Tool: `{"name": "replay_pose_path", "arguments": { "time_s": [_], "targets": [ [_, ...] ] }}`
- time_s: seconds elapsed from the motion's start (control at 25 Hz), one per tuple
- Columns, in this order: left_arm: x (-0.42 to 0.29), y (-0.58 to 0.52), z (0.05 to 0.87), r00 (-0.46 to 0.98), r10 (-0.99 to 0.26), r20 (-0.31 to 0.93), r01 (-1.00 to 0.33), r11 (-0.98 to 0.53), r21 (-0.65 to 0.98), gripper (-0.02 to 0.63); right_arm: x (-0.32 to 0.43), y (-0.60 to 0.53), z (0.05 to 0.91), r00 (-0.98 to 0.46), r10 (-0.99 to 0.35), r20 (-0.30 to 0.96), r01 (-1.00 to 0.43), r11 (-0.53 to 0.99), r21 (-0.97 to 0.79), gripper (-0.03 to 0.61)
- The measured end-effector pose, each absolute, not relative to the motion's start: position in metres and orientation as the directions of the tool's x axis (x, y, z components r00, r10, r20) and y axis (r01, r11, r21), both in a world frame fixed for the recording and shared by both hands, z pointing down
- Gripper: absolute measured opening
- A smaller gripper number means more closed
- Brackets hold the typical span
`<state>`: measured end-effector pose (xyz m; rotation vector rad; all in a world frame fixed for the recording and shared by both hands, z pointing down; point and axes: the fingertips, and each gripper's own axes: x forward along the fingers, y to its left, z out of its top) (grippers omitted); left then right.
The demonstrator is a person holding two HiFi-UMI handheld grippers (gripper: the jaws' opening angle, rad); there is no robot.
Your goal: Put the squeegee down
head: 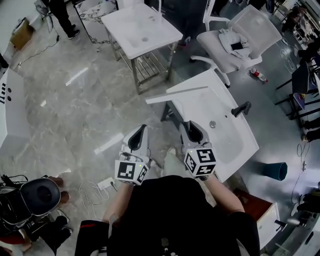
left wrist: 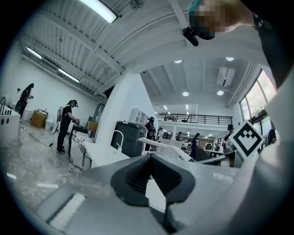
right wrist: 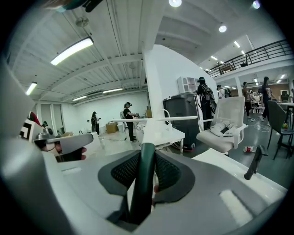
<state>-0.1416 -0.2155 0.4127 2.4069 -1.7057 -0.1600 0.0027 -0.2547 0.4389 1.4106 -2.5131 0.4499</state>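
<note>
Right hand-held gripper (right wrist: 147, 153) clamped on squeegee (right wrist: 142, 188) handle, white blade out ahead; handle's near end buried between jaws. Left hand-held gripper (left wrist: 150, 160) clenched empty alongside

We record a grey marbled floor (head: 75, 90) across nine to twelve o'clock. A white basin table (head: 140, 30) stands at twelve, a white office chair (head: 240, 40) at one, a blue bin (head: 276, 171) at four. Strip lights (left wrist: 98, 9) burn overhead.

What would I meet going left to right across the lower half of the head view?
Dark round object, left gripper, right gripper holding the squeegee, black faucet, teal bin.
</note>
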Motion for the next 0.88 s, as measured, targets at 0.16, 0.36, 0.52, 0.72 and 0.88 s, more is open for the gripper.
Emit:
{"name": "replay_pose_path", "arguments": {
  "time_s": [0.16,0.36,0.52,0.72,0.88],
  "targets": [
    [-0.131,-0.226,0.409,0.355,-0.935,0.006,-0.916,-0.346,0.201,-0.002,0.009,-0.273,0.451,-0.521,-0.773,0.362,-0.851,0.502,-0.153,0.098],
    [-0.123,-0.247,0.409,0.332,-0.943,0.008,-0.926,-0.324,0.195,-0.002,0.015,-0.302,0.473,-0.537,-0.745,0.396,-0.839,0.520,-0.160,0.098],
    [-0.114,-0.271,0.408,0.326,-0.945,0.005,-0.926,-0.318,0.202,-0.002,0.020,-0.329,0.491,-0.545,-0.720,0.429,-0.830,0.534,-0.158,0.098],
    [-0.106,-0.296,0.411,0.312,-0.950,0.011,-0.930,-0.303,0.208,-0.002,0.025,-0.354,0.518,-0.544,-0.692,0.474,-0.825,0.545,-0.152,0.098],
    [-0.095,-0.314,0.416,0.311,-0.950,0.030,-0.931,-0.299,0.208,-0.002,0.034,-0.373,0.545,-0.534,-0.676,0.508,-0.826,0.544,-0.145,0.098]
  ]
}}
